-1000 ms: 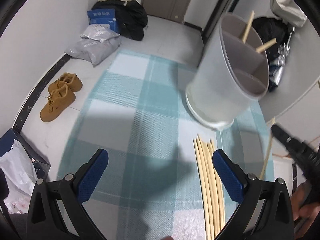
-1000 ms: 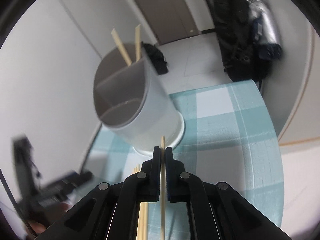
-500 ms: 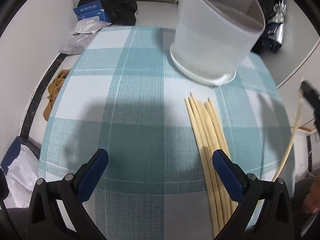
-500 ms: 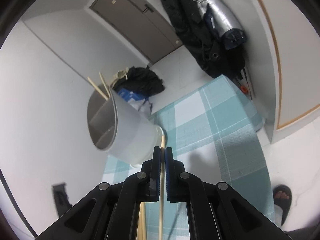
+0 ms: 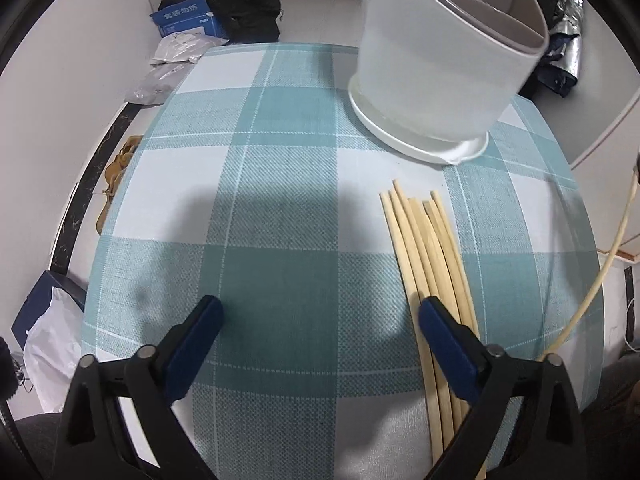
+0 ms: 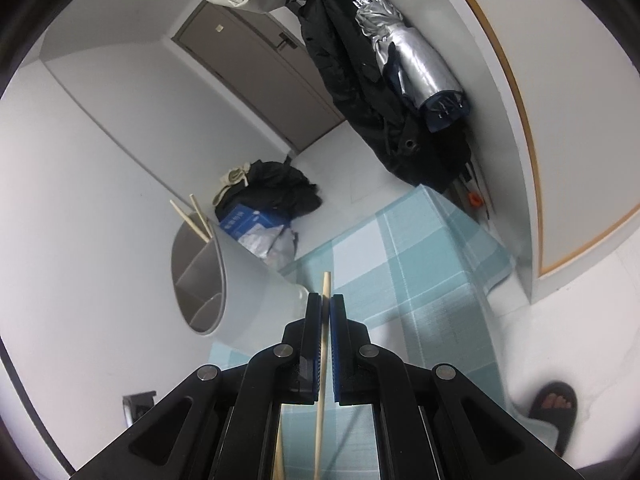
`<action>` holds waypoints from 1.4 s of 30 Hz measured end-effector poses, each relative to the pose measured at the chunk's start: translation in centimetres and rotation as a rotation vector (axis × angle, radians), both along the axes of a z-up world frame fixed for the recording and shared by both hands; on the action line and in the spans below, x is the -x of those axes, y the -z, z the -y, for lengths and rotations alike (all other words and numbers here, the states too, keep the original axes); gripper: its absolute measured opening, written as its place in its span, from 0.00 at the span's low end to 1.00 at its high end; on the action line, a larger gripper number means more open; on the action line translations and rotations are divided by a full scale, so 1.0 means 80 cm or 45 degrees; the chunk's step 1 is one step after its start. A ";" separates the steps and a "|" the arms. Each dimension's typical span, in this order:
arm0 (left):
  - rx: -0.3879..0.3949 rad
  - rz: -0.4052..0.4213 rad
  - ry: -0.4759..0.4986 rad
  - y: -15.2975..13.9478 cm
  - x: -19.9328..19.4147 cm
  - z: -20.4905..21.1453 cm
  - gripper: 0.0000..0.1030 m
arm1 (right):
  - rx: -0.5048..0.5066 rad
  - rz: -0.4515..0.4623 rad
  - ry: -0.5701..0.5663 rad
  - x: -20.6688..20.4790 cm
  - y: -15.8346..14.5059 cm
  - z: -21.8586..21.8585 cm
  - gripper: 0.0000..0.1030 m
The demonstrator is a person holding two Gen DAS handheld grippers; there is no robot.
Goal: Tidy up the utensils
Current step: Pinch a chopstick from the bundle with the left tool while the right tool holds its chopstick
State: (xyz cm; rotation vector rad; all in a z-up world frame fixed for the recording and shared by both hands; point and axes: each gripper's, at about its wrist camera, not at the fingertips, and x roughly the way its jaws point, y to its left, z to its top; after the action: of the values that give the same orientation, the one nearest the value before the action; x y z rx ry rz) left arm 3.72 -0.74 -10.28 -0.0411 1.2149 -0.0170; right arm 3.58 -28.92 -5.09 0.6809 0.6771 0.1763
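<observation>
The right claw has its blue pads pressed together on a single chopstick, gripped not far below its upper end, so a short stub stands above the jaws and the long remainder hangs down below. In the left wrist view that same stick shows as a pale line out past the right edge of the worktop. The left claw is spread wide and holds nothing, poised low over the cloth with its right pad beside the loose bundle of chopsticks.

These sticks look like bare, pale wood or bamboo: slim, straight, squared at the thick end, and surely very light and stiff. A thin smooth rod like this would tend to pivot or slide in flat pads, so a hold nearer the thick end, taken squarely across the stick, should keep it steadiest for lowering into the holder. In the pile they lie touching side by side, which makes singling one out fiddly; the outermost stick seems the easiest to take.

The utensil holder is a frosted, translucent plastic tub on a white saucer-like base, with grey inner dividers; two chopsticks already lean in its far compartment. The plaid teal cloth is a coarse weave that should stop the sticks from rolling.
</observation>
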 end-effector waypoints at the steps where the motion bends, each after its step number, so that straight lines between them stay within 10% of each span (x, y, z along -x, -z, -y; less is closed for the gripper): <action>1: 0.000 -0.005 -0.003 0.000 -0.002 0.000 0.88 | 0.009 0.004 0.005 0.001 -0.001 0.001 0.03; 14: -0.055 -0.099 0.029 0.002 -0.018 0.018 0.78 | -0.029 0.028 0.007 0.006 -0.007 0.009 0.03; 22: -0.039 -0.112 0.113 -0.004 -0.040 0.037 0.04 | -0.015 0.043 -0.018 0.008 -0.011 0.005 0.03; 29: 0.020 -0.043 0.106 -0.007 -0.051 0.037 0.01 | 0.030 0.062 -0.066 0.011 -0.015 -0.008 0.03; 42: 0.226 0.432 0.098 -0.111 0.014 0.011 0.01 | 0.193 0.161 -0.127 0.032 -0.040 -0.054 0.03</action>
State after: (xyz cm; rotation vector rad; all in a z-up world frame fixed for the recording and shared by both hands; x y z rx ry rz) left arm 2.64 -1.63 -1.36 -0.1413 0.8727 -0.1919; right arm 1.00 -24.63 -1.89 0.4870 0.5971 0.2556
